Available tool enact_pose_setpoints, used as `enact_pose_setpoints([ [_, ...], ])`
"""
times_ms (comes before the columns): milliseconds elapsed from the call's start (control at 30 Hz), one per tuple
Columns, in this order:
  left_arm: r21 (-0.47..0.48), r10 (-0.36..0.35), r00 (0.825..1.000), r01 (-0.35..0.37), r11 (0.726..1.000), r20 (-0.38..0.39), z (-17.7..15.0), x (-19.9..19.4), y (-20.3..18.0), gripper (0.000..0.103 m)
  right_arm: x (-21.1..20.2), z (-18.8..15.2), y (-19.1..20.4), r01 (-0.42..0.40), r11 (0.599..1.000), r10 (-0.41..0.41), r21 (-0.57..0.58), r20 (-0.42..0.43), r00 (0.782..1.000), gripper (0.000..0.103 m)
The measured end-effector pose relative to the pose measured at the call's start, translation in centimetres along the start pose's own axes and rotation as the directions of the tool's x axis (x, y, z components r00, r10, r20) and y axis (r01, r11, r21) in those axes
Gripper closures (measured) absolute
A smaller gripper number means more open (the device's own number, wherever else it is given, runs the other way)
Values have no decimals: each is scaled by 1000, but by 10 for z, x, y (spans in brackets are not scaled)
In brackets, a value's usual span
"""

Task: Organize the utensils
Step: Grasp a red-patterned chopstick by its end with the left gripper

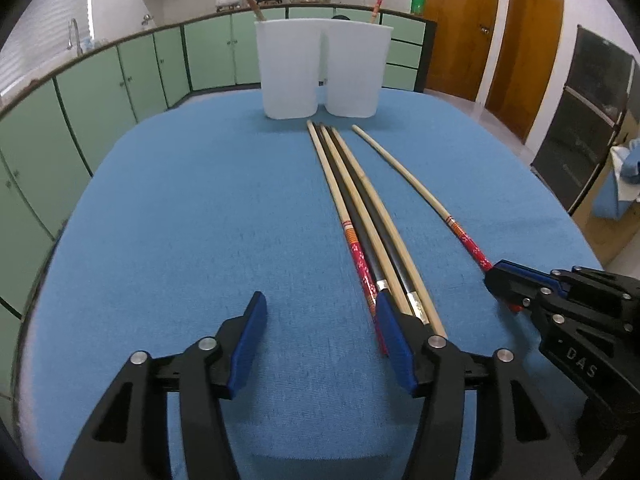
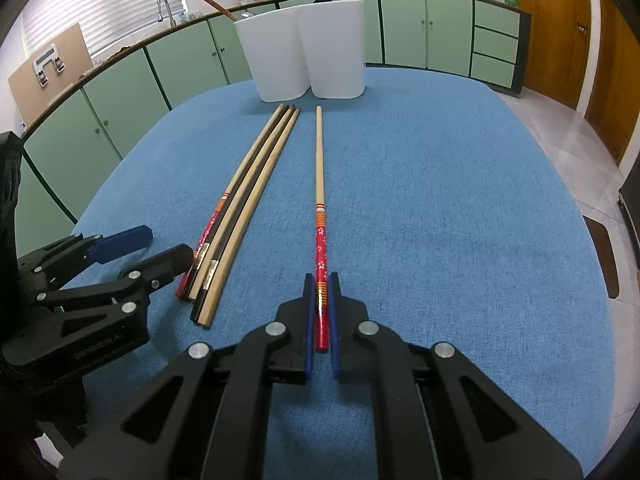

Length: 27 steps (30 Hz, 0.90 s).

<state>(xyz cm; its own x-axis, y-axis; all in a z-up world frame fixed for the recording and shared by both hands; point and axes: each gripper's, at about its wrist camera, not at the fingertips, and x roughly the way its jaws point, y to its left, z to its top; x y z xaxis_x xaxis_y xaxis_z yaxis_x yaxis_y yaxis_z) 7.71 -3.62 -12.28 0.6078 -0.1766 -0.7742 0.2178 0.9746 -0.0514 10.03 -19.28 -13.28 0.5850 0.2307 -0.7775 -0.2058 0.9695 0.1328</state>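
A single chopstick with a red flowered handle (image 2: 319,184) lies on the blue cloth, and my right gripper (image 2: 321,276) is shut on its handle end. The left wrist view shows the same right gripper (image 1: 500,280) at the far right, closed on that chopstick (image 1: 416,184). A bundle of several chopsticks (image 1: 360,208), pale wood, dark and one red-handled, lies just left of it. My left gripper (image 1: 320,298) stands open with only cloth between its fingers, its right finger (image 1: 394,340) beside the bundle's near ends. Behind stand two white cups (image 1: 288,68) (image 1: 356,68), each holding a chopstick.
The blue-covered table (image 1: 180,220) has rounded edges, with bare cloth left of the bundle (image 2: 240,196) and right of the single chopstick. Green kitchen cabinets (image 1: 120,80) curve round behind and to the left. Wooden doors (image 1: 460,28) stand at the back right.
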Motion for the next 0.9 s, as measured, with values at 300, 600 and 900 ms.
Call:
enact_pose_setpoints([
  [300,50,30,999,-28,998,-23,-1,4,-15,47,0,0,0,3,1000,-3,-3,0,1000,97],
  [600,-1,24,1000,-24,1000,-2,0,0,-1,95,-1,-1,-3,-22,1000,22,15,2,1000,97],
  [900,-91,61,998,-60,994,3,-3,-4,22,98,1,1,6,-34,999,34,-27,-4,999,98],
])
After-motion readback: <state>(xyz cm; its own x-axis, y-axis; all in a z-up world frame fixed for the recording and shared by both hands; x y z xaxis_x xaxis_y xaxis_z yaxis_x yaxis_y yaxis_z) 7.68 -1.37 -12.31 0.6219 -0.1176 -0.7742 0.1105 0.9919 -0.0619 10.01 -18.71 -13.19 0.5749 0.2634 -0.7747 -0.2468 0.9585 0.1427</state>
